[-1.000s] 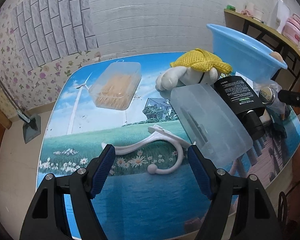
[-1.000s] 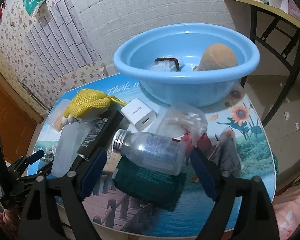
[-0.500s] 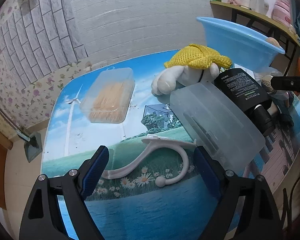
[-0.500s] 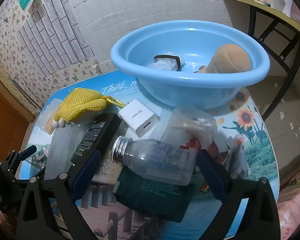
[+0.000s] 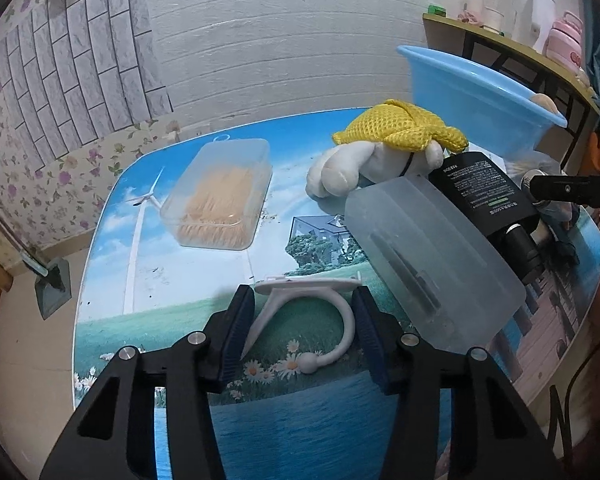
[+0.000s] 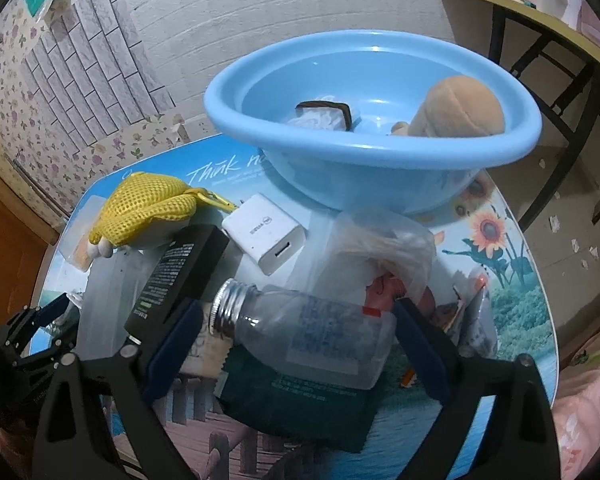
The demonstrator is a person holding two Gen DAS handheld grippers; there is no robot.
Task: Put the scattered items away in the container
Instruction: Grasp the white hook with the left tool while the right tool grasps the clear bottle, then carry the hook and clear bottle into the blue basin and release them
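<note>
White hook (image 5: 300, 312) lies flat on the surface (image 5: 148, 240) between the blue pads of my left hand-held gripper (image 5: 303, 334), whose jaws have just been closing around it, though I cannot tell if they press it yet. My right hand-held gripper (image 6: 296, 354) stands wide around the clear bottle (image 6: 300, 332), not gripping. Next I judge: pinch the hook, lift, carry it to the blue basin (image 6: 380, 152).

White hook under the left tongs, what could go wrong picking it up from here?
The left tongs have just been closing around the white hook, a thin curved piece lying flat on the table, so it may twist or slip out. The frosted box lies just beside one finger and could get nudged.
</note>
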